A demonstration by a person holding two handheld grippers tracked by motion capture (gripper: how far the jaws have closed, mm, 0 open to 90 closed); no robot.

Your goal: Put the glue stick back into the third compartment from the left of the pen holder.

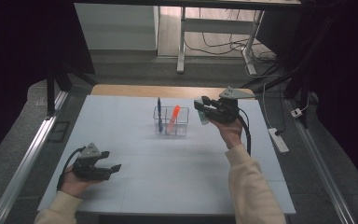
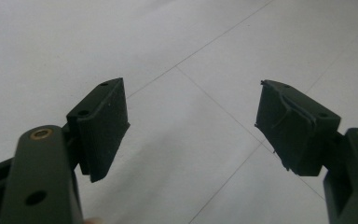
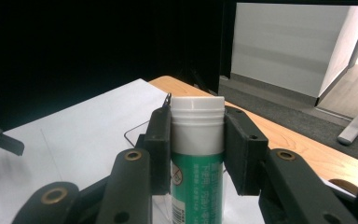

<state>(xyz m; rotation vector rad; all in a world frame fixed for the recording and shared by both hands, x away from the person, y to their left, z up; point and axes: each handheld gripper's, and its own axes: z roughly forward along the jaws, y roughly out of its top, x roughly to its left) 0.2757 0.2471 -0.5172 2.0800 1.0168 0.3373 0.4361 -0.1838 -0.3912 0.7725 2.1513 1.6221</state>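
The right hand-held gripper is clamped on a glue stick, a green tube with a white cap; in the right gripper view both pads press against its sides just below the cap, and the tube stands upright between them. In the high view the stick is held above the table, just right of a clear holder near the table's far middle. The holder has a dark blue pen standing in its left part and an orange marker leaning in its right part. The left hand-held gripper sits low at the near left of the table, well apart from the holder, jaws spread with nothing between them; the left gripper view looks past the two pads onto bare white tabletop crossed by thin lines.
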